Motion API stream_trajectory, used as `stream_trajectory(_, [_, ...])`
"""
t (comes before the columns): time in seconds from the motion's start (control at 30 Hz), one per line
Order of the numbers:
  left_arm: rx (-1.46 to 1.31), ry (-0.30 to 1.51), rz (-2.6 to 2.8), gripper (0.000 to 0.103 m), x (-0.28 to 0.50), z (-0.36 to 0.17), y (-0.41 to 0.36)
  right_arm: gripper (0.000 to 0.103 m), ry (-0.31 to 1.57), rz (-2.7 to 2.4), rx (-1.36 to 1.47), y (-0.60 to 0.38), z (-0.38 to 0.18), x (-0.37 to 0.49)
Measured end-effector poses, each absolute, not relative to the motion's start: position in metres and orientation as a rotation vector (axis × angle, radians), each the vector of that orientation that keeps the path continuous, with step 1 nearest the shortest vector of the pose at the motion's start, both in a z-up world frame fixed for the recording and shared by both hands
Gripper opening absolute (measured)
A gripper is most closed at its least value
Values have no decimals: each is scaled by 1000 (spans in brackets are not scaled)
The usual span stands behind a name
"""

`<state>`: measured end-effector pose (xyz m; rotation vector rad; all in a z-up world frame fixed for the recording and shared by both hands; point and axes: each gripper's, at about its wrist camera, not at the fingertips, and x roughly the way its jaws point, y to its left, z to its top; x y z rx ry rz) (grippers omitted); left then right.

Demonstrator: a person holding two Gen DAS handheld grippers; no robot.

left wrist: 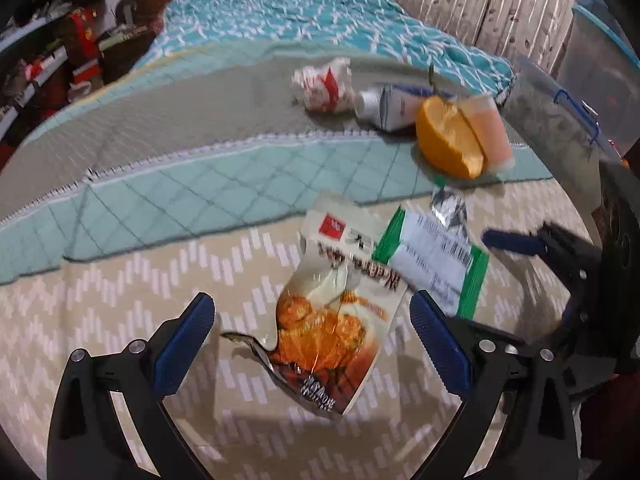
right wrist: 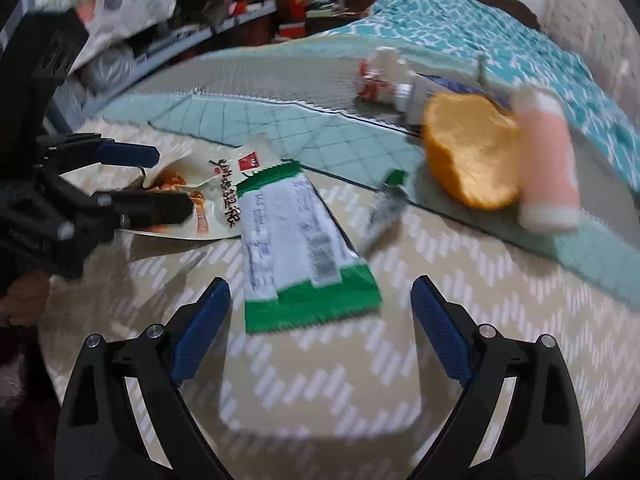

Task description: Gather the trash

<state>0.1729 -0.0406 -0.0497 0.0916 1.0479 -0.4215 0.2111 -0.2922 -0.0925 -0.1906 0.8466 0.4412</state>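
My left gripper point(left wrist: 312, 312) stands open over the beige zigzag sheet point(left wrist: 120, 300), and a snack bag point(left wrist: 332, 320) with an orange food picture lies between its fingers, untouched. Beside that bag is a green-and-white wrapper point(left wrist: 436, 256). My right gripper point(right wrist: 320, 292) is open too, the wrapper's point(right wrist: 304, 240) green end lying between its fingertips without contact. A small silver scrap point(right wrist: 386, 204) rests past the wrapper. Farther back lie an orange peel point(right wrist: 468, 152), a pink bottle point(right wrist: 548, 160), a white tube point(right wrist: 424, 92) and crumpled red-and-white paper point(right wrist: 372, 76). The left gripper point(right wrist: 156, 180) shows at the left, straddling the snack bag point(right wrist: 216, 200).
A quilted teal mat point(left wrist: 200, 192) overlaps the sheet, with a teal patterned quilt point(left wrist: 280, 12) behind it. A clear plastic box point(left wrist: 560, 120) with blue latches stands at the right. Cluttered shelves point(left wrist: 40, 60) run along the left. A hand point(right wrist: 28, 296) holds the left gripper.
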Motion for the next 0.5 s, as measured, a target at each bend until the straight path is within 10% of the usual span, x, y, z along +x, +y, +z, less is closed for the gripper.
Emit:
stream_trajectory(0.13, [89, 1055, -438, 94, 164, -57, -38, 55, 806, 478, -182, -299, -86, 194])
stream_trajectory(0.17, [103, 1053, -442, 94, 161, -57, -40, 31, 810, 497, -161, -303, -84, 189])
stream_trajectory(0.3, [157, 1043, -443, 93, 158, -60, -51, 18, 786, 464, -103, -327, -77, 172])
stream_trajectory(0.43, [263, 1002, -394, 67, 156, -61, -71, 11, 770, 427, -2, -358, -72, 156])
stream_trajectory(0.5, [269, 1009, -412, 33, 154, -57, -82, 10, 765, 410, 39, -373, -72, 153])
